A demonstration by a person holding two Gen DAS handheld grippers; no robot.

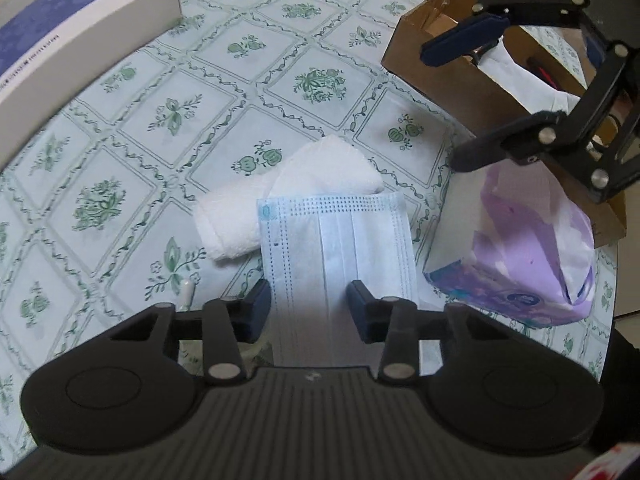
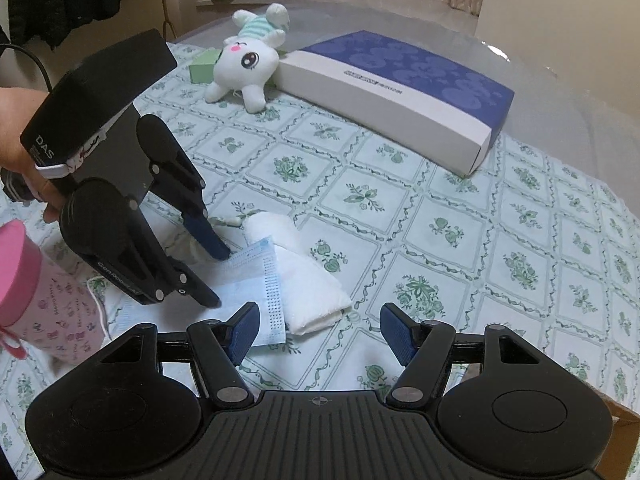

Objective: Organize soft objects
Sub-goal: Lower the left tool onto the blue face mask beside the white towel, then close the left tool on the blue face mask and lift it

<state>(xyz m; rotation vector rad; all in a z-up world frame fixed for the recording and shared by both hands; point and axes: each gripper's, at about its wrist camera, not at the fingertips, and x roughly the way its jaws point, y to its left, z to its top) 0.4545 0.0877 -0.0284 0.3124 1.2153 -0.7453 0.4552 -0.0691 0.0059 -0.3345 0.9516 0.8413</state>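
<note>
Two spread grippers over one face mask (image 1: 340, 248) overlapping one rolled white towel (image 1: 288, 200).
Left gripper (image 1: 308, 300) straddles the mask; right gripper (image 2: 318, 332) holds nothing. Only the right view shows one plush rabbit (image 2: 248, 56).

Soft, even indoor light is filling both views, nothing harsh. Fisheye bending is curving the table (image 1: 120, 128) pattern hard toward the edges, with black corners creeping in. Glare is washing over the bare tabletop around 1 o'clock in the right view. Shadows are staying faint.
</note>
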